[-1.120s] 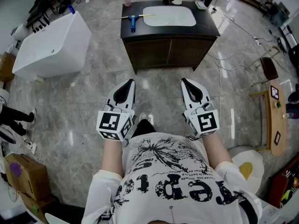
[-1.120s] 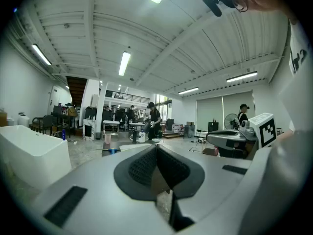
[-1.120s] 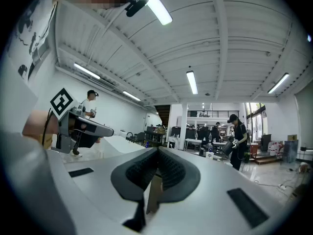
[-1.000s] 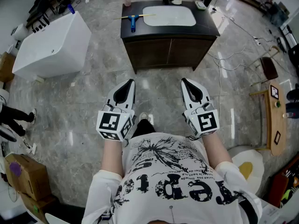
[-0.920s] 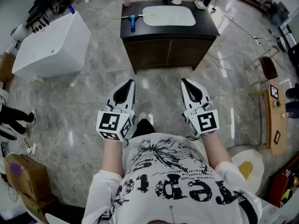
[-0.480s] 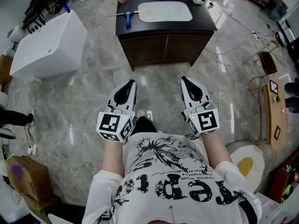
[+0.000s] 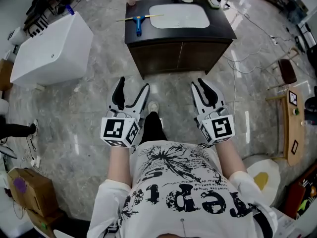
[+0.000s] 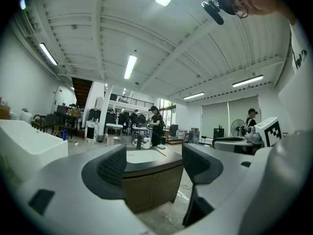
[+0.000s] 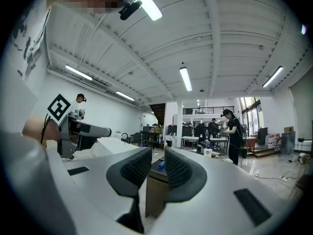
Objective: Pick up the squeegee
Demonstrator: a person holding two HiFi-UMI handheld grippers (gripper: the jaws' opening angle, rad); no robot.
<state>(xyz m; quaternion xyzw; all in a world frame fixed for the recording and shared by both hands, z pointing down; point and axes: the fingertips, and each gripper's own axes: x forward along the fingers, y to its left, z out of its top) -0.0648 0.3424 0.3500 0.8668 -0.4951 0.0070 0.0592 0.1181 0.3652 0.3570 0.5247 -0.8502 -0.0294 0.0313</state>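
Observation:
The squeegee (image 7: 137, 23), with a blue handle and a thin pale blade, lies on the dark vanity top (image 7: 143, 32), left of the white basin (image 7: 179, 15). In the right gripper view its blue handle (image 9: 161, 164) shows far off, through the gap between the jaws. My left gripper (image 7: 132, 86) hangs over the floor well short of the vanity, its jaws opening wide with nothing between them. My right gripper (image 7: 198, 84) is level with it, its jaws opening to a narrow gap, also with nothing in it. Both point level at the vanity front (image 8: 146, 180).
A white bathtub (image 7: 49, 46) stands left of the vanity. Cables (image 7: 247, 58) trail over the marble floor to the right. A wooden side table (image 7: 292, 123) and a white bowl (image 7: 262, 175) are at the right, cardboard boxes (image 7: 20, 187) at the lower left. People stand far behind the vanity.
Both grippers have moved forward toward the vanity. Their jaws, shut a second ago, now stand apart, the left pair wide and the right pair slightly.

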